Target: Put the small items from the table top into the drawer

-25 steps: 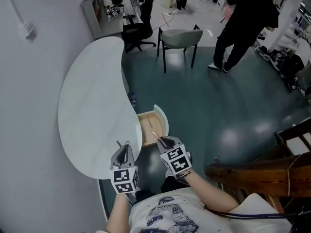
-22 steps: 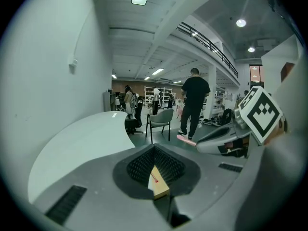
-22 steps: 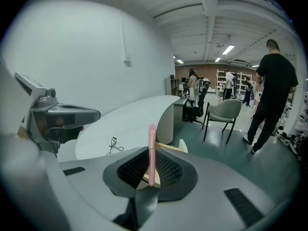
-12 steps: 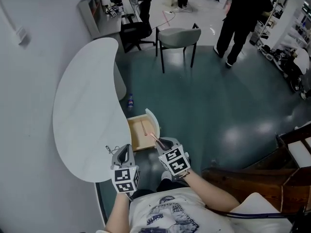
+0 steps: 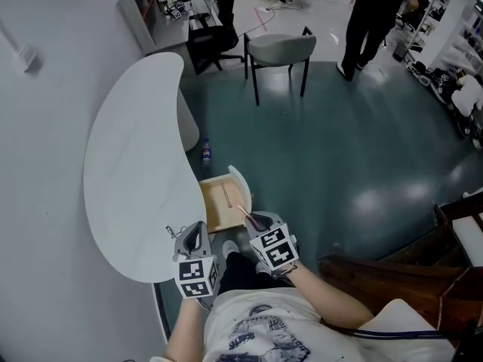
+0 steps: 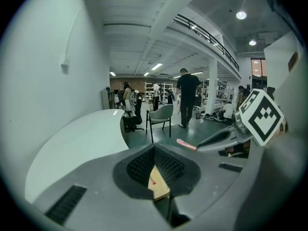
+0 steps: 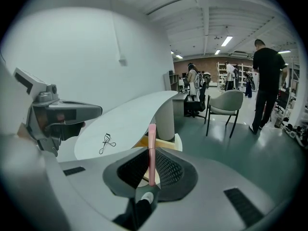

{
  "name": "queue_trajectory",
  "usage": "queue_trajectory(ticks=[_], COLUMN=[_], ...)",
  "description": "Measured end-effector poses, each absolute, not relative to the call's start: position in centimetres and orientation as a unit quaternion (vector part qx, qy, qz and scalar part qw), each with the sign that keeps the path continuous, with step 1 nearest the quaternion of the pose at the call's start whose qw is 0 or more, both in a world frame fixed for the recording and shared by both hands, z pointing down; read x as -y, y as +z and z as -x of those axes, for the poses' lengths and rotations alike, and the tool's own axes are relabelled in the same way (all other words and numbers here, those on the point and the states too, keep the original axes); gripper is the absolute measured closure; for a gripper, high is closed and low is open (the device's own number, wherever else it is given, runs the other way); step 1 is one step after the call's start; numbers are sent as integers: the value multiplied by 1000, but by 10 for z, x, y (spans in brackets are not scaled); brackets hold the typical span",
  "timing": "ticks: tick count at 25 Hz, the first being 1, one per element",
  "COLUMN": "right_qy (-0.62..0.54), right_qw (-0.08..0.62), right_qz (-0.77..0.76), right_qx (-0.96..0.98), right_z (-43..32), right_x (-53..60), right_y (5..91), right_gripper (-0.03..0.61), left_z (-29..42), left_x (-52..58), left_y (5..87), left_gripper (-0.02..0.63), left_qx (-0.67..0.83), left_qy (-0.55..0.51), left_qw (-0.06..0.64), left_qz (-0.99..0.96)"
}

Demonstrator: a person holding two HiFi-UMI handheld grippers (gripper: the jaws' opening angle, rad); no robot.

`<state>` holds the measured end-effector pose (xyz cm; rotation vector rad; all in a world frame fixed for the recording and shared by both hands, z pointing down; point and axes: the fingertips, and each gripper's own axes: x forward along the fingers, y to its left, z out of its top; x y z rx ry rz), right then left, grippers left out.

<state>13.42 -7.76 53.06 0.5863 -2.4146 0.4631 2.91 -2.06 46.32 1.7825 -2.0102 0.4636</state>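
Observation:
In the head view the wooden drawer (image 5: 213,211) stands pulled out from the white curved table (image 5: 128,164), with a thin pink item (image 5: 226,195) lying in it. My right gripper (image 5: 254,219) hovers just before the drawer's near corner, shut on a pink stick (image 5: 243,210) that juts toward the drawer. That stick (image 7: 152,134) rises straight up between the pads in the right gripper view. A black eyelash curler (image 5: 173,231) lies on the table's near end, beside my left gripper (image 5: 194,236). The left gripper's tips (image 6: 154,148) meet with nothing in them.
A grey chair (image 5: 279,51) and a black office chair (image 5: 207,40) stand on the green floor beyond the table. A person in black (image 5: 373,13) is at the back right. A small bottle (image 5: 205,154) lies by the table leg. Dark wooden furniture (image 5: 392,266) is on my right.
Both grippers have edged slightly along the table's near end and the view has shifted with them. The right gripper keeps the pink stick. The person in black has walked farther away.

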Motion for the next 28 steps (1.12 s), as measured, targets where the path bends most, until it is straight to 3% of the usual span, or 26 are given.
queue_trajectory(ticks=[28], right_qy=[246], right_qw=[364], right_qz=[-236], right_qx=[867], right_z=[-13], right_x=[159], right_y=[661], right_gripper=[518], left_z=[86], left_x=[145], left_y=[585], left_gripper=[594], left_qx=[673], left_qy=[180], left_qw=[280], left_qz=[-660])
